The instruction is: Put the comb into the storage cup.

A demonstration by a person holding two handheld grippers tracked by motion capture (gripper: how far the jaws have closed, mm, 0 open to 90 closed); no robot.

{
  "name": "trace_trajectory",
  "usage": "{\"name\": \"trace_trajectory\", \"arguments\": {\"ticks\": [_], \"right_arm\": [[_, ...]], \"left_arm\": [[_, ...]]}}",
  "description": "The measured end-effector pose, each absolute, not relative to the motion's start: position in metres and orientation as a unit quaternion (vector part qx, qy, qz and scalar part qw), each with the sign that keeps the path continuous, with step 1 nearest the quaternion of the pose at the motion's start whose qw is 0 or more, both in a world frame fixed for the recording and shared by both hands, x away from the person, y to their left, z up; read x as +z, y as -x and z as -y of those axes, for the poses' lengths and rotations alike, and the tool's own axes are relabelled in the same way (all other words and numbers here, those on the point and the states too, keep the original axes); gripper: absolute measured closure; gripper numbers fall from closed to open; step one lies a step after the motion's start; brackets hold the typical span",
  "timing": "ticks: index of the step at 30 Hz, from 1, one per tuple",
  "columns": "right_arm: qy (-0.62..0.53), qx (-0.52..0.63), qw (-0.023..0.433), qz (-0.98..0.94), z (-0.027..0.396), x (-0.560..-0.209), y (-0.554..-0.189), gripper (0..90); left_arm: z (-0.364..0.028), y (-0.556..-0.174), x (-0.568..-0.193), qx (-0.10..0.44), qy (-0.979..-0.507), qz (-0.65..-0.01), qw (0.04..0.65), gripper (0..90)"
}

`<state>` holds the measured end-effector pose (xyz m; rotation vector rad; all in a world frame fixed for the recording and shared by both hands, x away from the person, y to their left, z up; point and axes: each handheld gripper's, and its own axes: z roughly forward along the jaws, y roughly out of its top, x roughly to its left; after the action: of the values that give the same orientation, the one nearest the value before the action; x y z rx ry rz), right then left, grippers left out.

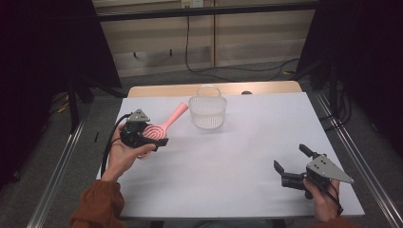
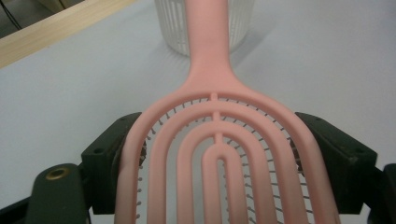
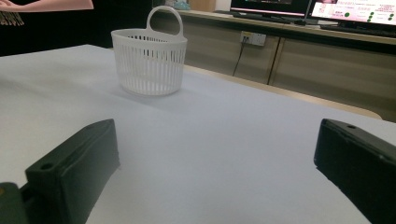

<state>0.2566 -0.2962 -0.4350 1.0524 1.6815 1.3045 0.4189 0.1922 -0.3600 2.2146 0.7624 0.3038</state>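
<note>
two grippers on show, and the action sits at centre left of the high view, where the left gripper point(image 1: 151, 137) has the pink hairbrush point(image 1: 164, 126) by its head. in the left gripper view it is plain: the black fingers point(image 2: 109, 154) press on either edge of the brush's vented, looped head point(image 2: 219, 158), holding it across its width, small bristles peeking through the slots underneath. the handle runs straight up the middle of that frame toward the white basket point(image 2: 205, 23) at the top edge, and its tip runs out of the frame there. from the high view, the brush handle slants up and to the right, its end near the basket point(image 1: 207, 111) but just apart from it on the left side. the basket stands upright on the white bench point(image 1: 237, 156), a little above centre frame, handle arched over the top. whether the brush head rests on the bench or is raised off it, i can't tell from here. over at lower right of the high view, the right gripper point(image 1: 294, 164) lies in the person's hand point(image 1: 323, 202), pointing left across the bench, its fingers spread wide with nothing between them. the right gripper view confirms it: one black finger point(image 3: 74, 163) low at the left, the other low at the right, bare bench between, and the basket point(image 3: 149, 60) standing at upper left of that frame, well apart.
</note>
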Motion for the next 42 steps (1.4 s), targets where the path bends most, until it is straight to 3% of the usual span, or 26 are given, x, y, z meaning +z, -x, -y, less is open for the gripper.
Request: {"name": "trace_trajectory", "arguments": {"ticks": [42], "right_arm": [[-0.325, 0.513, 0.343, -0.717, 0.238, -0.424, -0.275, 2.0]], "left_arm": [[-0.114, -0.387, -0.341, 0.069, -0.91, -0.178, 0.367, 19.3]]}}
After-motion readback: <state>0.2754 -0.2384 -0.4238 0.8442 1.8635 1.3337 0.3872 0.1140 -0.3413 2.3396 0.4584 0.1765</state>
